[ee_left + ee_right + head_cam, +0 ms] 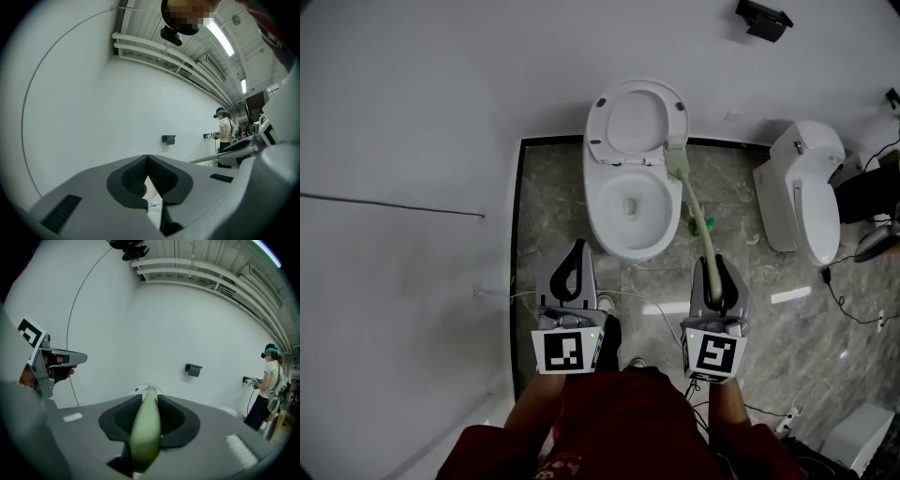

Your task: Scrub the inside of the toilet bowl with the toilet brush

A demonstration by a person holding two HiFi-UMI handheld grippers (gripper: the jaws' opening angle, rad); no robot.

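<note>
A white toilet (628, 178) stands ahead of me with its lid raised and its bowl (630, 208) open. My right gripper (713, 270) is shut on the pale green handle of the toilet brush (695, 209), which runs up to a brush head (676, 161) by the right rim near the hinge. In the right gripper view the toilet brush (146, 432) fills the gap between the pads, pointing at the toilet (149, 390). My left gripper (576, 257) hangs shut and holds nothing, in front of the bowl's left side; in its own view the left gripper (147, 158) has tips that meet.
A second white toilet (806, 192) stands at the right with its lid down. Cables and a power strip (789, 424) lie on the marble floor (553, 206) at the right. White wall (403, 141) closes the left side. A person (268, 383) stands at the far wall.
</note>
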